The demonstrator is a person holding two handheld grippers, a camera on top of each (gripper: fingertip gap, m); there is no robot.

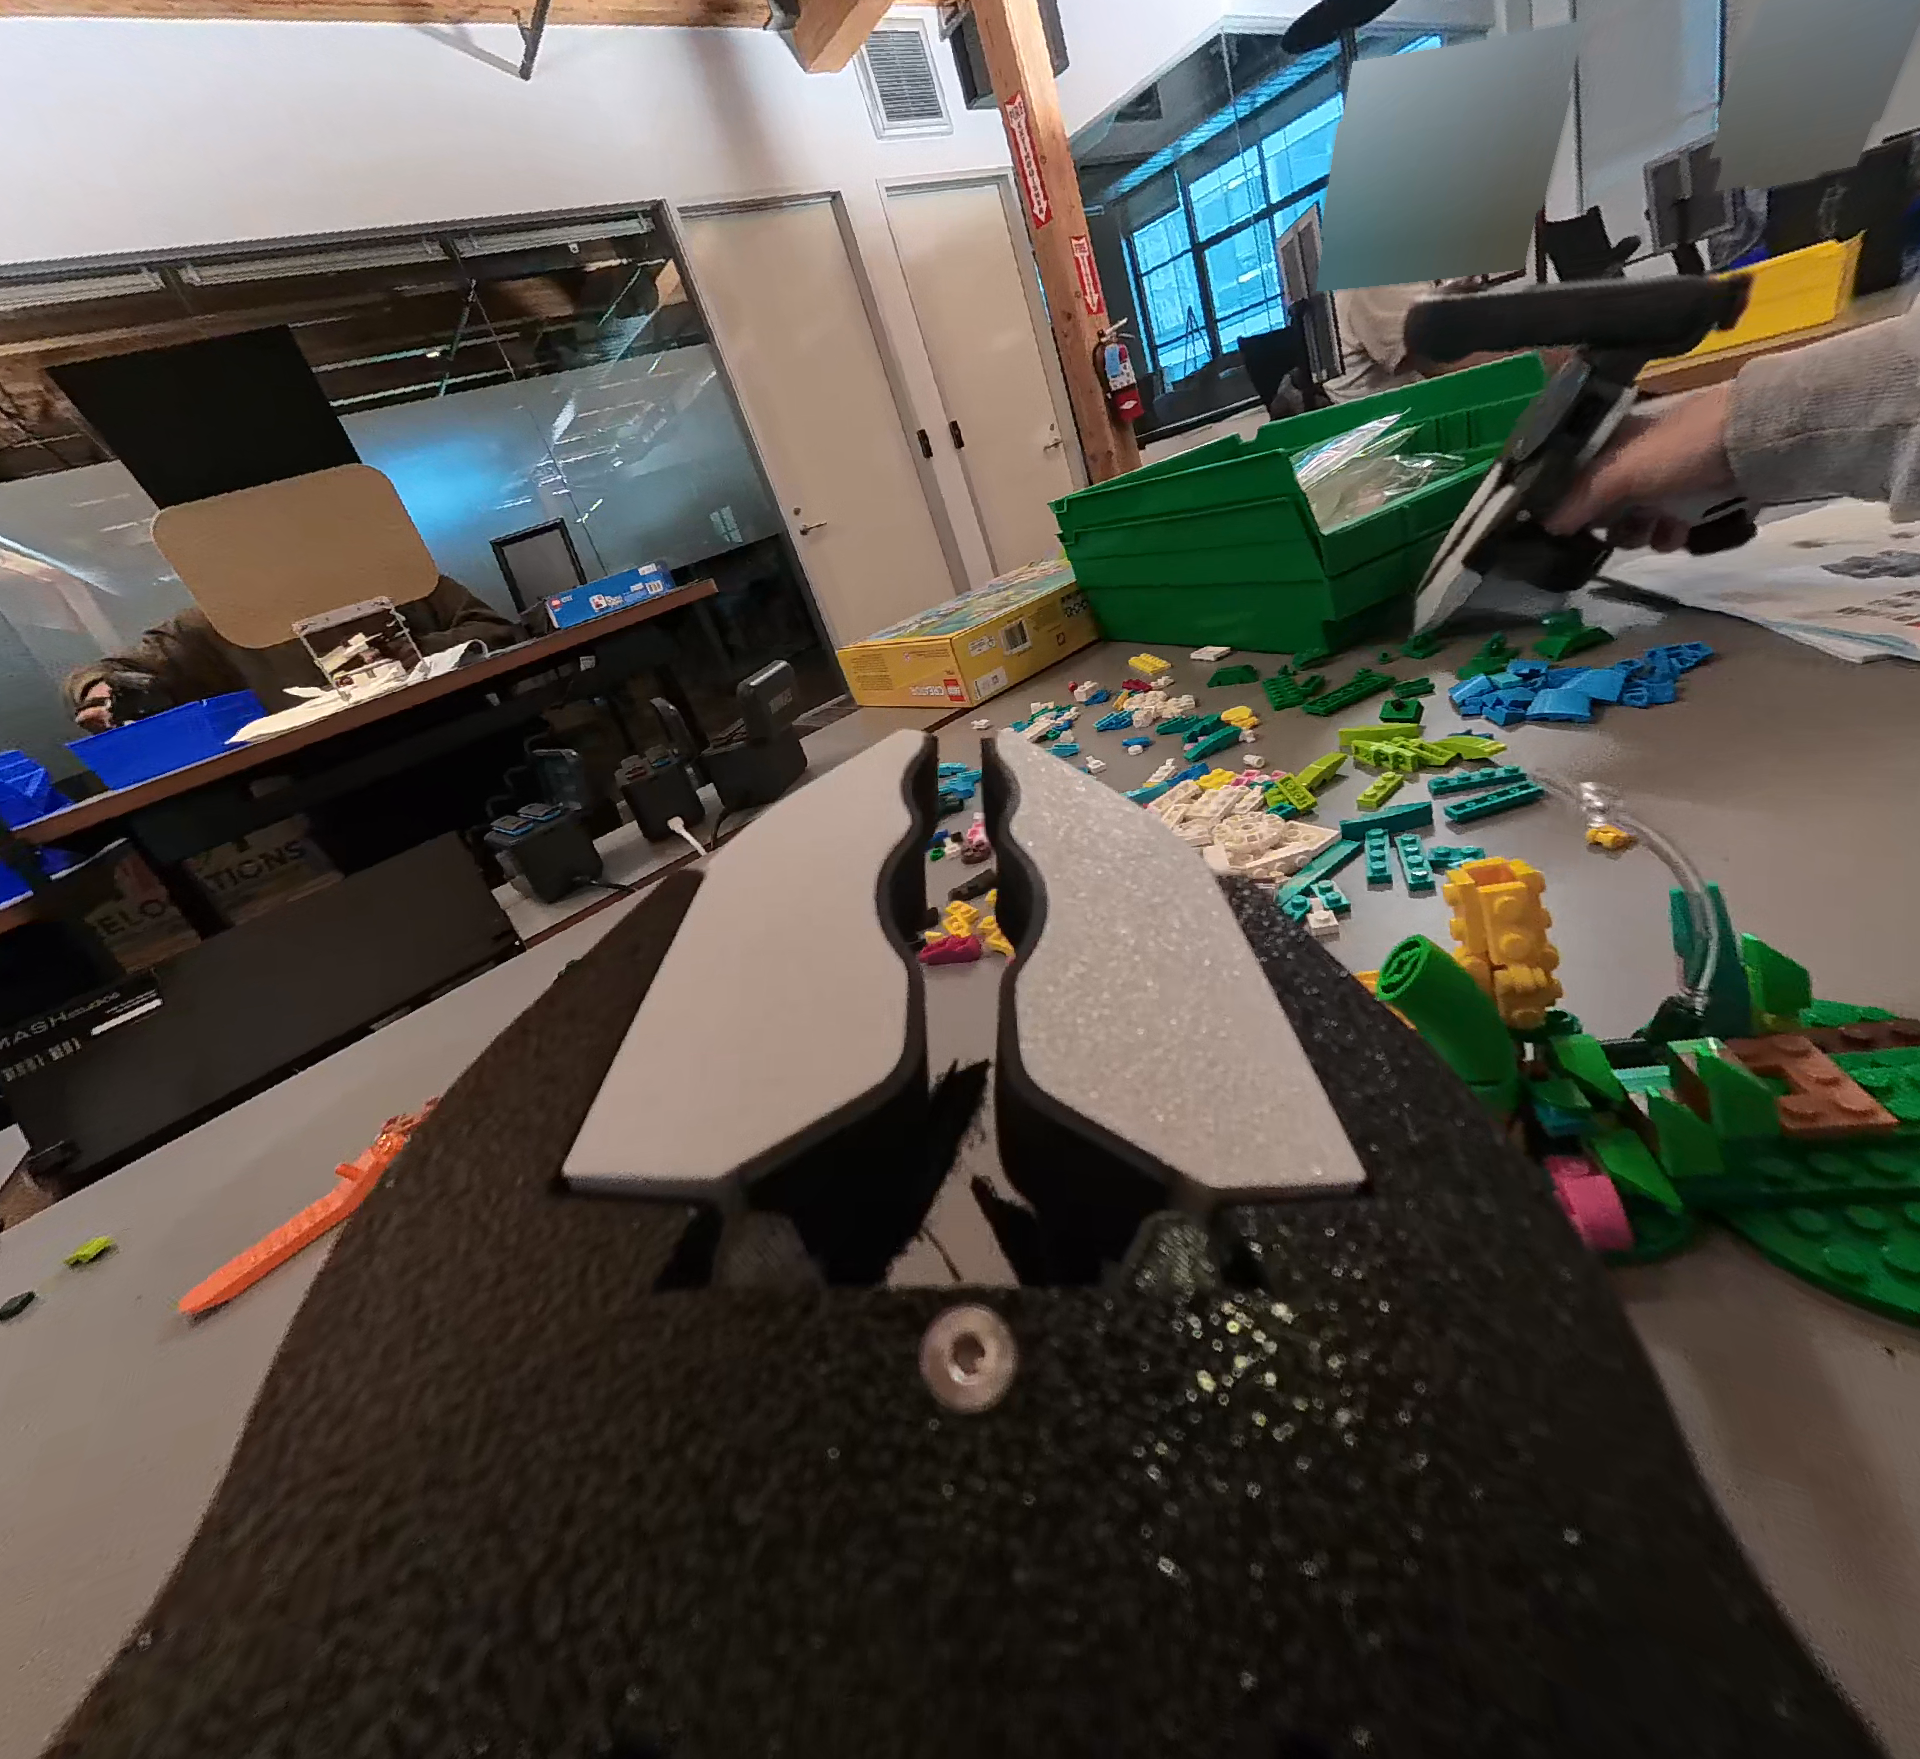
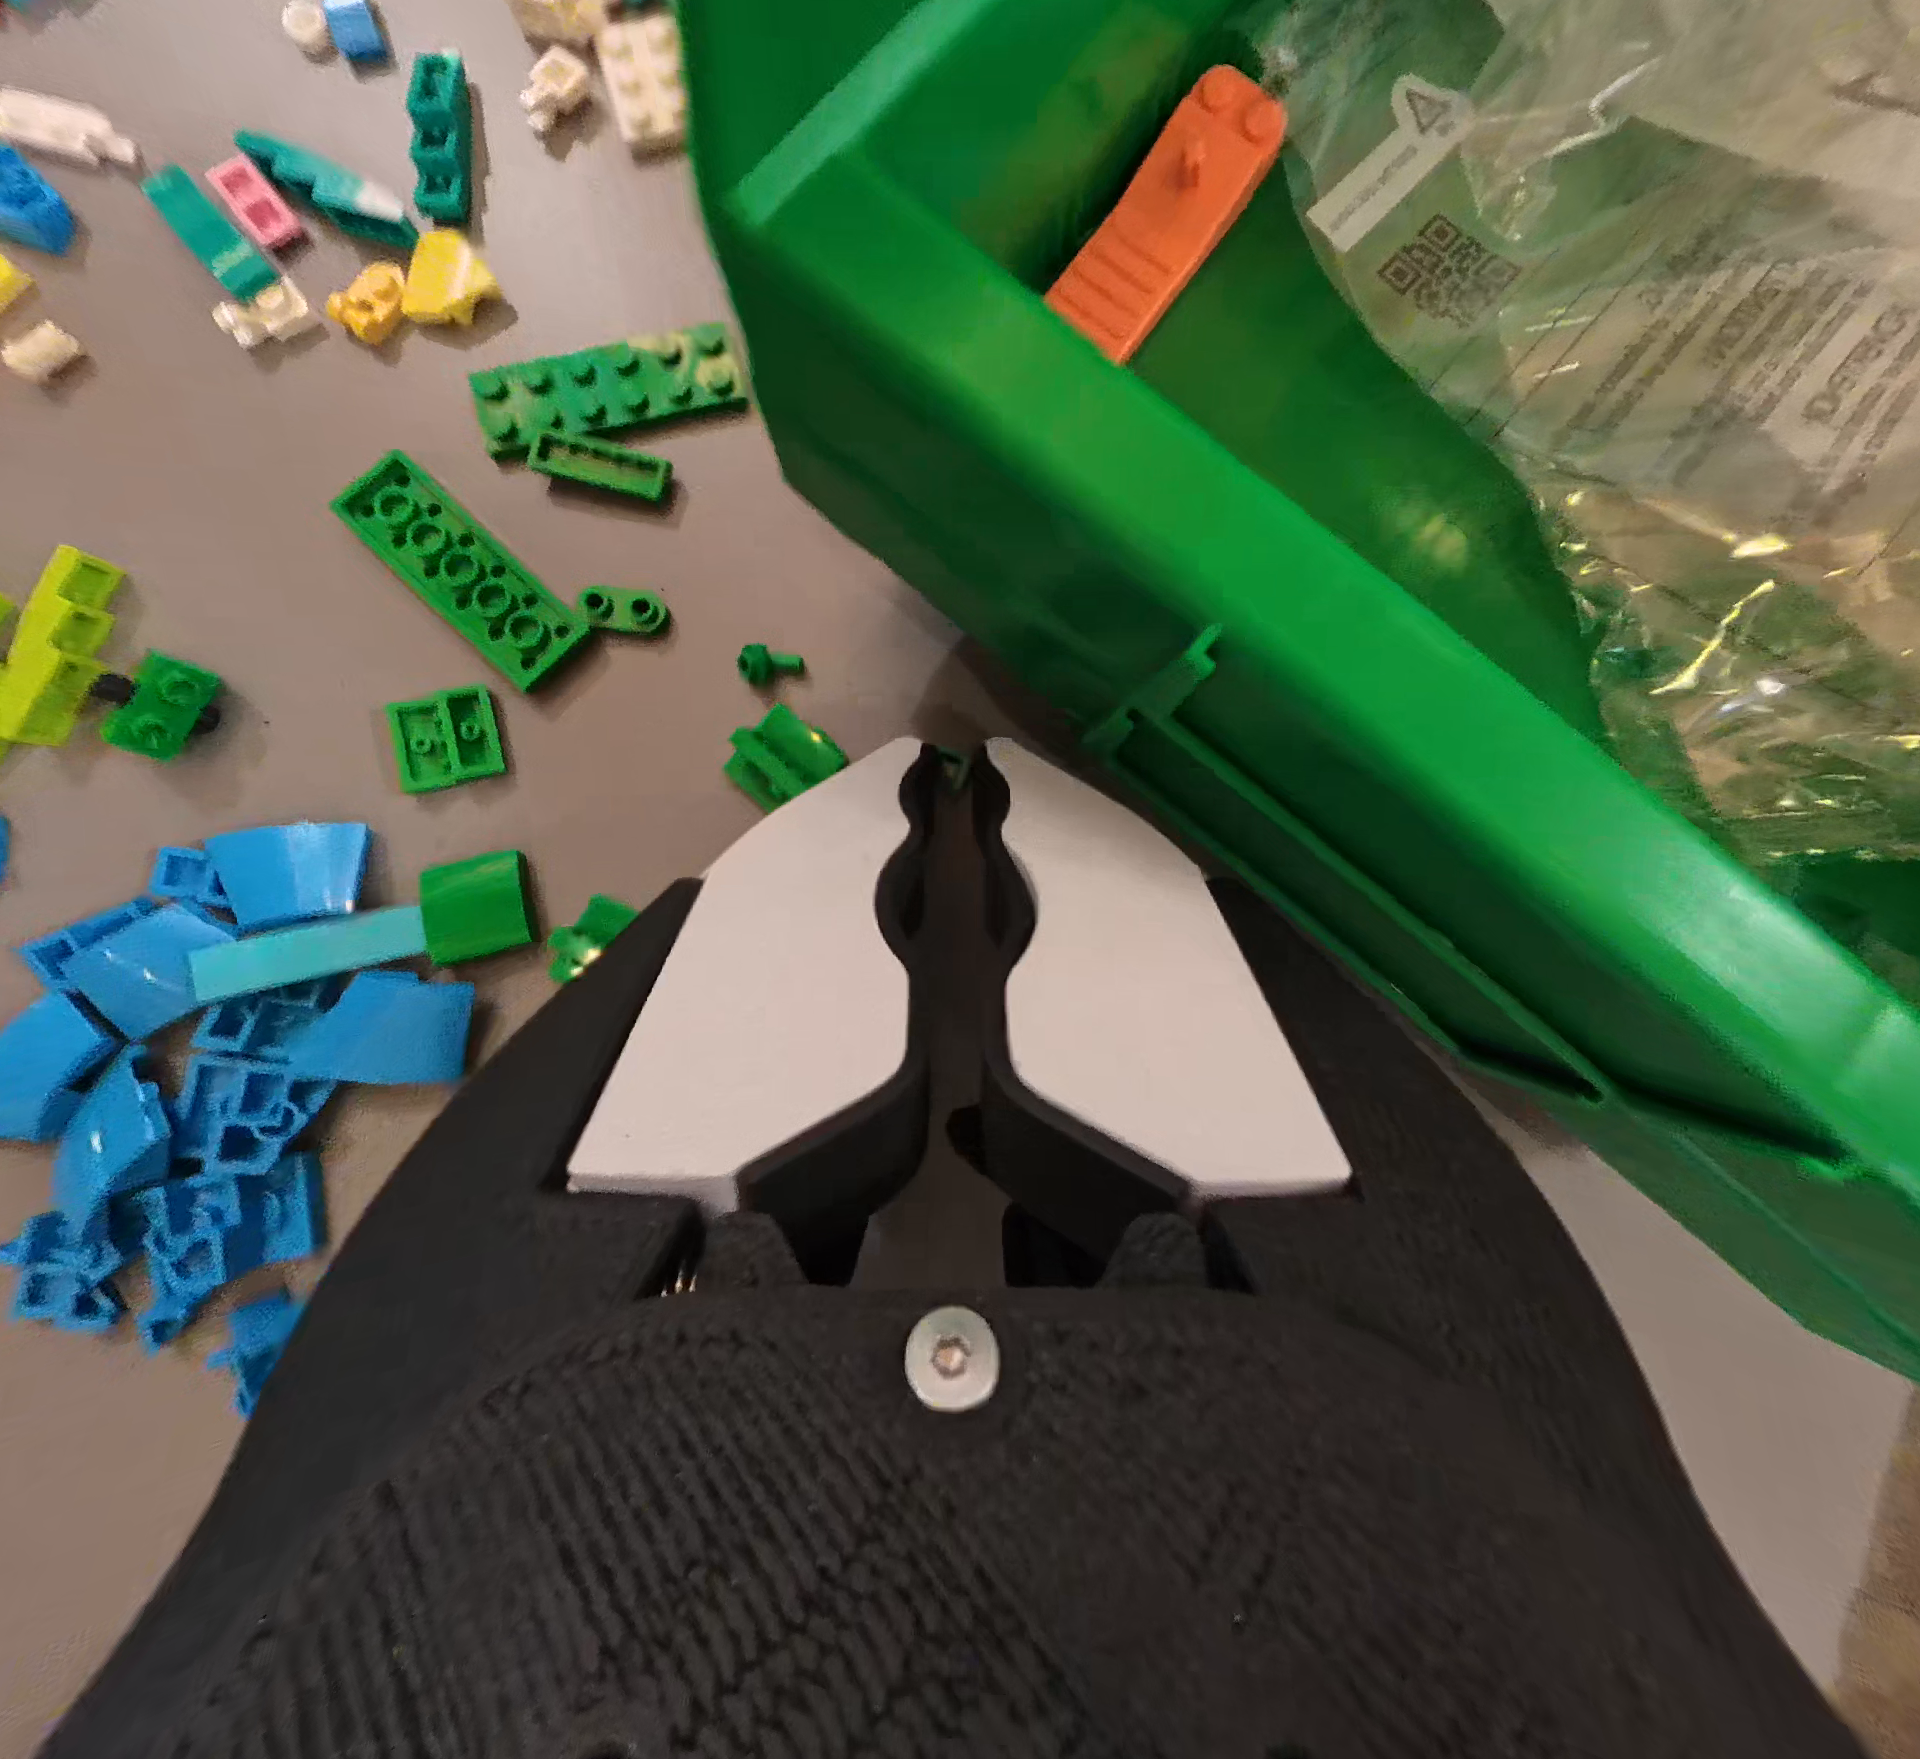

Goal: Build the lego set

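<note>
**Right gripper pinches green bit by the bin; left is bare**

Green bin sits on the grey table, with clear bags and an orange tool inside. Your right gripper is low beside the bin wall, jaws nearly together on a tiny green piece; its shape is too small to tell. Loose green plates and blue bricks lie around it. Your left gripper is raised over the brick scatter, jaws slightly apart, nothing between them.

The right gripper pinches a small green piece at its tips. A green bin stands just beside, and loose bricks lie on the table.
</note>
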